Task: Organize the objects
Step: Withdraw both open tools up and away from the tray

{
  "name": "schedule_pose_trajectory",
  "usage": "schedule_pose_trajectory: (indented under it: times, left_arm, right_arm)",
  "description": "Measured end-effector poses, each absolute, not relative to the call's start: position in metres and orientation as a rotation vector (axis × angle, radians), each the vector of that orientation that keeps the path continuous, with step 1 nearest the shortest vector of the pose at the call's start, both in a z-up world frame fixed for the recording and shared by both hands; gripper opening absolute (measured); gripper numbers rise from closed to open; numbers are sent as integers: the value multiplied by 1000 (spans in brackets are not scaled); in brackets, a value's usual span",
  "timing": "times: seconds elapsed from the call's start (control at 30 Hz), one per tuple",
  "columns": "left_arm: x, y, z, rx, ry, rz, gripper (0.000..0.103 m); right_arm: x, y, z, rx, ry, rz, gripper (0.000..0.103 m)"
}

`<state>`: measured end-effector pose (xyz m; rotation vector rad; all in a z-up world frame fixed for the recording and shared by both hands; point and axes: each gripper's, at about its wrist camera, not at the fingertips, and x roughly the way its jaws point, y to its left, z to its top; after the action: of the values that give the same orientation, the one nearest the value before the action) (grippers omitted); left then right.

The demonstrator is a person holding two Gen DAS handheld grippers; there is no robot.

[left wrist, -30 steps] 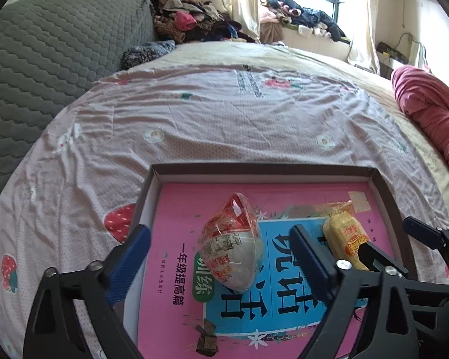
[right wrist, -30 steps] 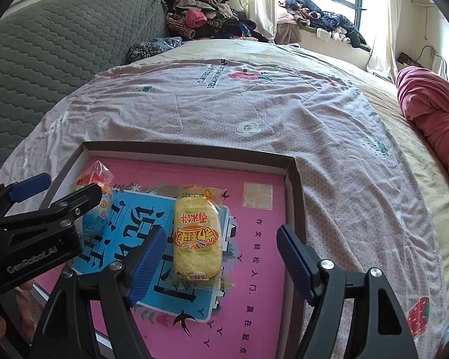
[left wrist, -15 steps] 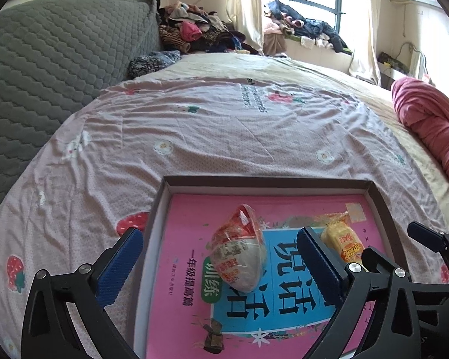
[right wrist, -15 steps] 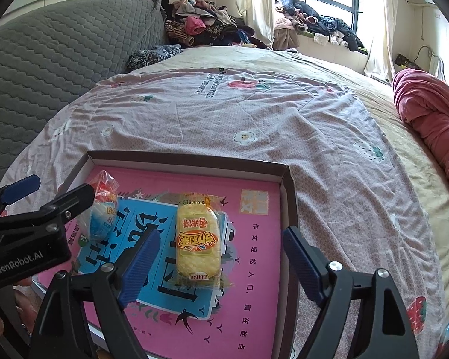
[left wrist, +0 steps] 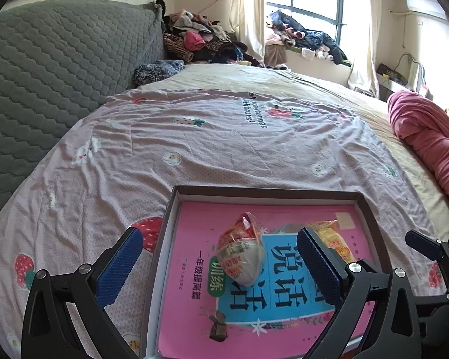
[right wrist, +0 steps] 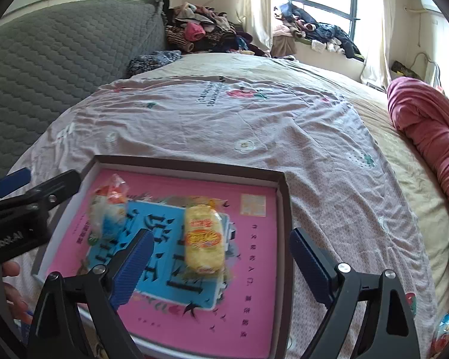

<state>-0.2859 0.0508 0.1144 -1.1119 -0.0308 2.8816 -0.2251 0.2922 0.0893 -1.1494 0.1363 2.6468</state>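
A shallow brown-rimmed box lies on the bed, with a pink and blue book flat inside it. On the book rest a red and white snack packet and a yellow snack packet. My left gripper is open above the red packet, its pads well clear of it. My right gripper hangs over the yellow packet with its jaws opening, the pads apart from the packet. The left gripper also shows at the left edge of the right wrist view.
A pink patterned sheet covers the bed. A grey quilted headboard stands at the left, piled clothes at the back, a rolled pink blanket at the right. A person's fingers show at lower left.
Both grippers have pulled up and back from the box. The right jaws have spread wider around the yellow packet; both packets stay lying on the book.
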Motion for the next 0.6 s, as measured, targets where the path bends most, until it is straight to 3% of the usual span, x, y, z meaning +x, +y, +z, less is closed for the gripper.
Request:
schedule_pose_trajectory:
  times: [0.6]
  left_arm:
    - [-208, 16, 184, -1130, -41, 2890, 102]
  right_arm:
    - [-159, 251, 158, -1107, 94, 2601, 99]
